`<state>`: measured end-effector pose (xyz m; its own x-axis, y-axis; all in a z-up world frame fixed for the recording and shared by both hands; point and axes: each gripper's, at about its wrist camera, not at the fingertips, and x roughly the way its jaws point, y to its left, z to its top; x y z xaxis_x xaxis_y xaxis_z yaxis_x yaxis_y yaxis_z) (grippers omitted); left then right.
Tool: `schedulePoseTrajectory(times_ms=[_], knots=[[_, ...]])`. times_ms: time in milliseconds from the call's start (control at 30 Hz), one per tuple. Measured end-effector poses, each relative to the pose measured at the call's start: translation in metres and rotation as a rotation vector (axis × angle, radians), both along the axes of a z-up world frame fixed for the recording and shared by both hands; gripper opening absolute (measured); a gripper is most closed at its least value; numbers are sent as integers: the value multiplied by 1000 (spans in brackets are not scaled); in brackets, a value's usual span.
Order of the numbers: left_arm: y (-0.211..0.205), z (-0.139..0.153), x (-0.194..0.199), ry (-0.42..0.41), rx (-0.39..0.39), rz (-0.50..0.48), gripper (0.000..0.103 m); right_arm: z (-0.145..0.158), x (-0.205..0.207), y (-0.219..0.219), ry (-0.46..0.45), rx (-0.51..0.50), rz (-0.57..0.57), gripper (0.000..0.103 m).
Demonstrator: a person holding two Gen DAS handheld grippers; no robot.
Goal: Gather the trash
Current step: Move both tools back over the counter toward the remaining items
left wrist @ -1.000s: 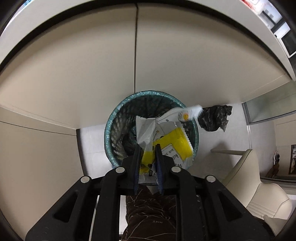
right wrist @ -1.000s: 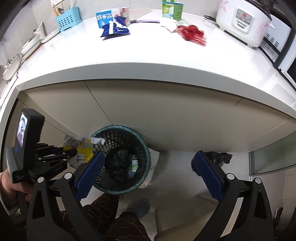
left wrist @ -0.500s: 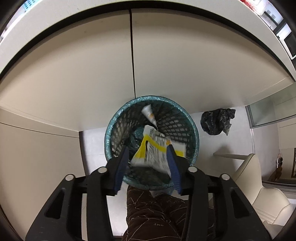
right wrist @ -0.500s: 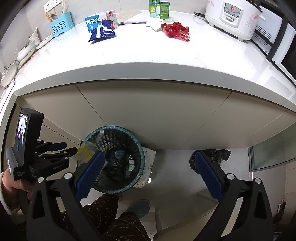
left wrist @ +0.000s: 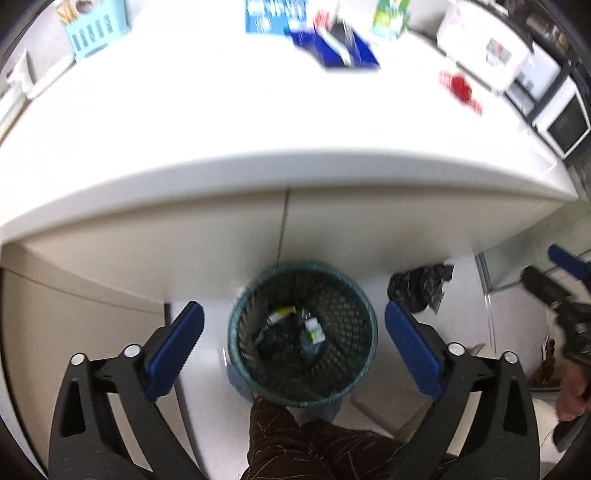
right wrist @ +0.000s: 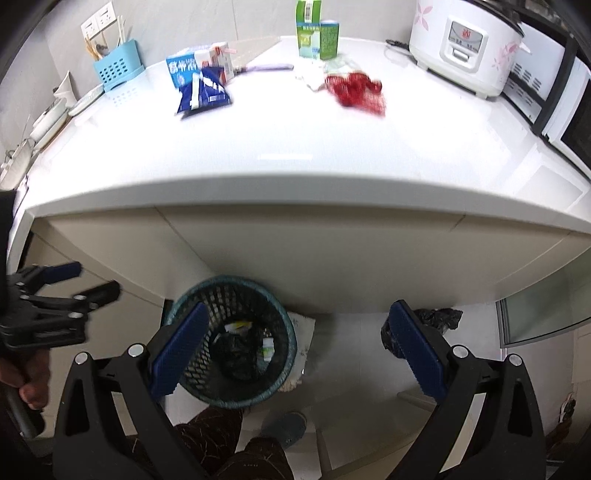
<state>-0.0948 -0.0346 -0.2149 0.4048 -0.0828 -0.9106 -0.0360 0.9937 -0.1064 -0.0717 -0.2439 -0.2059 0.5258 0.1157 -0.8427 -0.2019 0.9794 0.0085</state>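
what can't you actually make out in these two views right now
- Print on the blue snack bag: left wrist view, smeared by motion blur.
- What the crumpled red item is: blurred in both views.
- Bottom of the green mesh waste bin: both views, dark liner and wrappers cover it.
- Black plastic bag on the floor: right wrist view, partly behind a blue finger pad.
- Black-fronted white microwave: cut off by the right edge.

Legible markings: none.
Print shows on the blue-and-white carton [right wrist: 199,66], the blue snack bag [right wrist: 204,92], the green carton [right wrist: 317,35] with a barcode strip on its top flap, and the rice cooker [right wrist: 466,44] panel with a red emblem; all too small or blurred to read.
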Motion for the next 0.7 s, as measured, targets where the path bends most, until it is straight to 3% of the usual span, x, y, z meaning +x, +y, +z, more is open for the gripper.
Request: schedulePoseTrajectory(times_ms=[300,700], knots=[[32,76,45,-91,-21,-9,97,44,50,17,-76,28,-90,94],[57,99,110,-70,-51,-20,97,83,106,19,-116,-8,-205,94]])
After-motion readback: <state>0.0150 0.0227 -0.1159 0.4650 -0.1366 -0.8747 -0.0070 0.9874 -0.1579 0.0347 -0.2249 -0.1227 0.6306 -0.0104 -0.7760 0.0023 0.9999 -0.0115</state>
